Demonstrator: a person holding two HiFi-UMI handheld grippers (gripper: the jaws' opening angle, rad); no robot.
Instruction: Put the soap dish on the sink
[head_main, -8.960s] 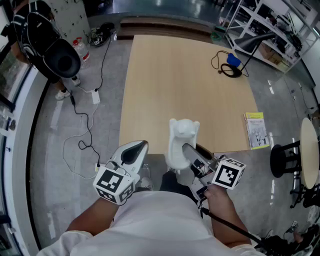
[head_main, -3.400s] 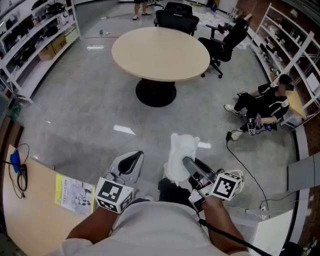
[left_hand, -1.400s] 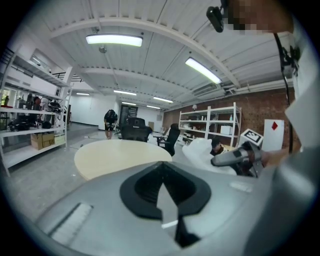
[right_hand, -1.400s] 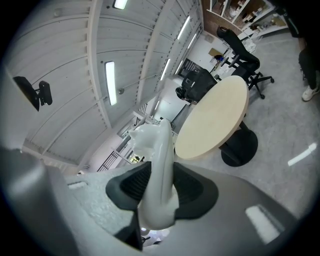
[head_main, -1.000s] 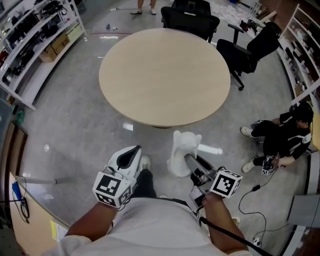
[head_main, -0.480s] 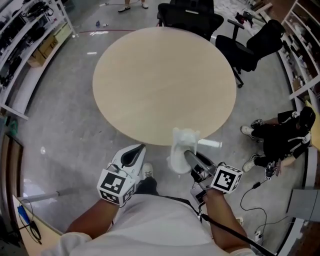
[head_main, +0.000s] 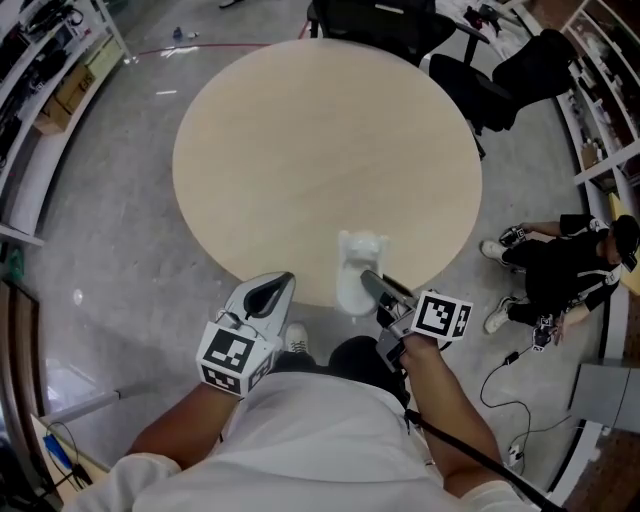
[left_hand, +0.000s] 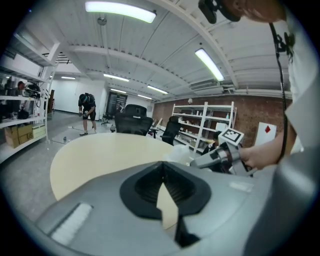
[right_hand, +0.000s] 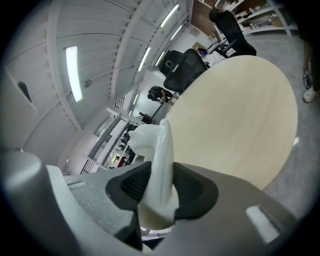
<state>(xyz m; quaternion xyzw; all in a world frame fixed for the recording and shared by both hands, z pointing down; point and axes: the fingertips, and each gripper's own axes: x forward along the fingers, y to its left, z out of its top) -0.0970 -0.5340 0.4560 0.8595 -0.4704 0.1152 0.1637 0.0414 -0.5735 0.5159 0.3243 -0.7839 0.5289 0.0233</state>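
Note:
The white soap dish (head_main: 356, 266) stands on edge between the jaws of my right gripper (head_main: 368, 281), which is shut on its lower end. The dish hangs over the near edge of a round beige table (head_main: 300, 150). In the right gripper view the soap dish (right_hand: 159, 145) rises between the black pads, with the table (right_hand: 240, 125) beyond. My left gripper (head_main: 274, 292) is beside it on the left, shut and holding nothing. The left gripper view shows the left gripper (left_hand: 162, 166) with its tips together, and the right gripper (left_hand: 220, 156) off to the right. No sink is in view.
Black office chairs (head_main: 372, 14) stand at the table's far side. A person in black (head_main: 565, 272) sits on the floor at the right, with cables (head_main: 515, 400) close by. Shelving (head_main: 40, 70) lines the left wall. Grey floor surrounds the table.
Both grippers have come forward to the round table, which now lies closer below. The soap dish has gone from over the floor to over the table's near edge. The grip looks the same.

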